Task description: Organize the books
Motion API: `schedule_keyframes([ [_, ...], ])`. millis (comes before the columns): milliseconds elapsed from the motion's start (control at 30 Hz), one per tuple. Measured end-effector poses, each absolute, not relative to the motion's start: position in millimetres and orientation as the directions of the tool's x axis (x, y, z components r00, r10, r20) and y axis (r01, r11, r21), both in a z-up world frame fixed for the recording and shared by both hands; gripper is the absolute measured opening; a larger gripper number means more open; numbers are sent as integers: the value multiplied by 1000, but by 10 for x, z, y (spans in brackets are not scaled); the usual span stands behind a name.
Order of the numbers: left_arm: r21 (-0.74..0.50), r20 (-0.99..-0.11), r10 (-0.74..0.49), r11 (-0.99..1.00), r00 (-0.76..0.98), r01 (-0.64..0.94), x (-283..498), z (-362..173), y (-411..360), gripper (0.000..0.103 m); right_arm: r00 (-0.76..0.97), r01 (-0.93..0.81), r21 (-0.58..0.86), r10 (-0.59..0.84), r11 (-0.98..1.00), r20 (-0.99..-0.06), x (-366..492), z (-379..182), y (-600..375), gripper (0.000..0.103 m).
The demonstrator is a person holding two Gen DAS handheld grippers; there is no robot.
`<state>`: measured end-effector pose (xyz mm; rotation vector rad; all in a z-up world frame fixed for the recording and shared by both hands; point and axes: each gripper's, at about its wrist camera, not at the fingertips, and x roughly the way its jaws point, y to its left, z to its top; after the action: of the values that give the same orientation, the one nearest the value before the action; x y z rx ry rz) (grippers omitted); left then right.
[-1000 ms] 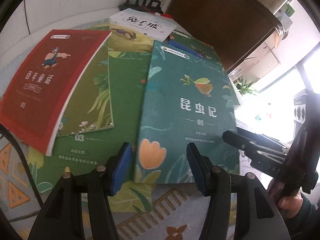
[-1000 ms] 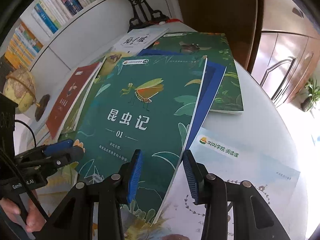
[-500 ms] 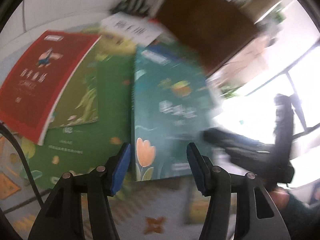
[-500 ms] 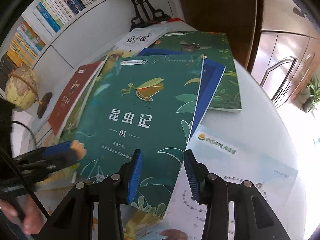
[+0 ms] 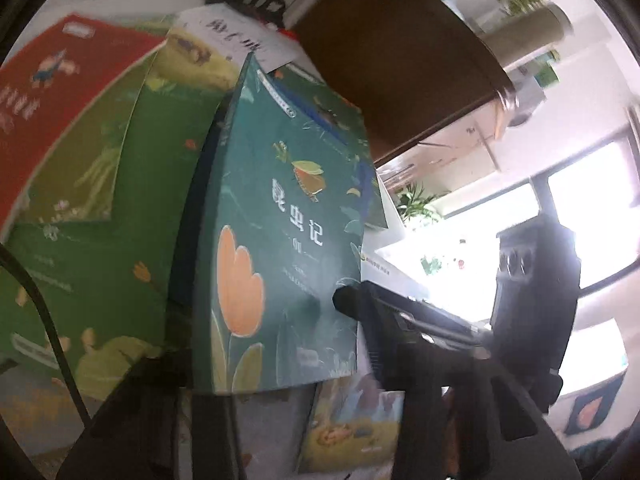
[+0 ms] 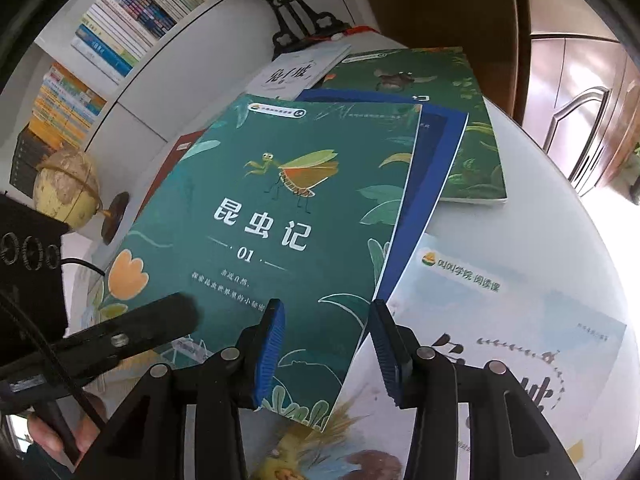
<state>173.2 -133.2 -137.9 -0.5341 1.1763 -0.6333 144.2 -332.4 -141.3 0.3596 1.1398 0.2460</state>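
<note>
A teal book with an insect and an orange tulip on its cover (image 5: 280,240) (image 6: 280,224) lies on top of a spread of books. In the left wrist view its left edge stands raised, with a dark gap under it. My left gripper (image 5: 288,384) sits at the book's near edge; the cover hides its fingertips. In the right wrist view the left gripper's finger (image 6: 152,324) lies on the book's lower left corner. My right gripper (image 6: 326,344) is open just above the book's near edge.
A red book (image 5: 60,92), green books (image 5: 120,216) (image 6: 460,120), a blue book (image 6: 432,152), a white book (image 6: 296,72) and a pale blue book (image 6: 500,320) lie on the round white table (image 6: 540,200). A globe (image 6: 64,188), a black stand (image 6: 296,16) and a bookshelf (image 6: 100,52) stand behind.
My left gripper has moved in onto the teal book's left near corner, and that edge has lifted off the books under it. The right gripper has hardly moved.
</note>
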Motion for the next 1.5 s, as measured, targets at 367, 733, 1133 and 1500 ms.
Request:
schedule_keyframes([
  [367, -927, -373, -902, 371, 220, -51, 1890, -1532, -997, 7, 371, 132, 691, 611, 711, -699, 1298, -1502, -3788, 69],
  [733, -874, -481, -852, 485, 206, -34, 1847, -1475, -1104, 7, 461, 196, 836, 704, 513, -540, 1425, -1629, -3793, 34],
  [1133, -352, -822, -450, 883, 349, 310, 1556, -999, -1624, 16, 504, -176, 237, 294, 956, -812, 1287, -927, -3064, 25],
  [1500, -358, -769, -432, 902, 471, 242, 1189, -642, -1162, 19, 548, -423, 181, 409, 888, -730, 1047, -573, -2846, 25],
])
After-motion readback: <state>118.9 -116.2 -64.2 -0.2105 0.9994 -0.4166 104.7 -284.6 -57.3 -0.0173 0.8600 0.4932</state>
